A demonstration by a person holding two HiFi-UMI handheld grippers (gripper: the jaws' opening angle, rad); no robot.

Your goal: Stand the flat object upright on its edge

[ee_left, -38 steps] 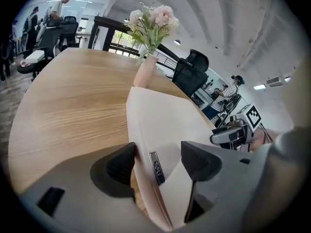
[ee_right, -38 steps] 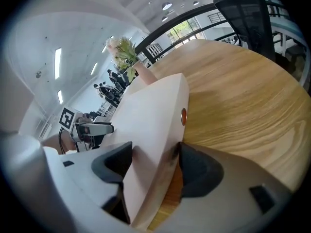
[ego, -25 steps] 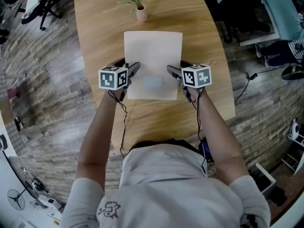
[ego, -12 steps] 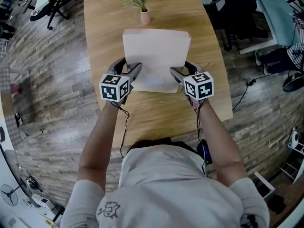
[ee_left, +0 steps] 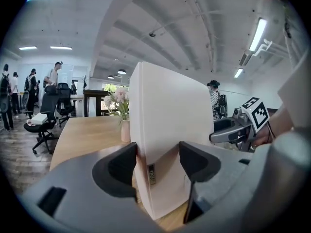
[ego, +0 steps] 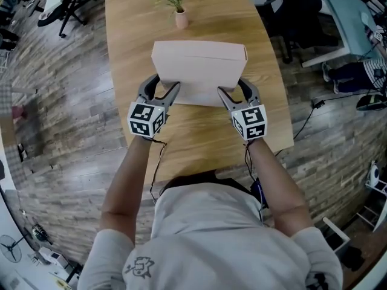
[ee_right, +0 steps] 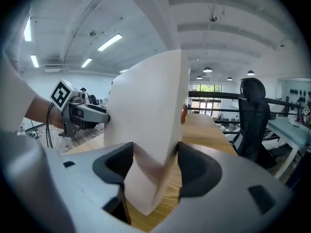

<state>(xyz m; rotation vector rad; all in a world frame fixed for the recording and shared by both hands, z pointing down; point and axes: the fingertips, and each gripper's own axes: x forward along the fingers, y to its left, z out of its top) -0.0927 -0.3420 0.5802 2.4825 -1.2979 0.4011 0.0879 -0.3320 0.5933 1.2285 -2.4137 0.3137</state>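
Note:
A flat pale cream box (ego: 199, 71) is tipped up steeply on the wooden table (ego: 199, 139), its lower edge down on the wood and its broad face towards me. My left gripper (ego: 161, 87) is shut on the box's left end, and in the left gripper view the box (ee_left: 170, 110) fills the gap of that gripper (ee_left: 158, 159), both pads touching it. My right gripper (ego: 236, 90) is shut on the right end. In the right gripper view the box (ee_right: 146, 115) sits wedged in that gripper (ee_right: 154, 161).
A small pink vase of flowers (ego: 179, 17) stands on the table behind the box. The table's near edge lies just below the grippers, with wood-plank floor on both sides. An office chair (ee_right: 252, 118) stands at the right, and people stand far off (ee_left: 53, 79) at the left.
The box has swung up from lying flat to nearly standing on its near edge. Both grippers have stayed on its ends and turned upward with it.

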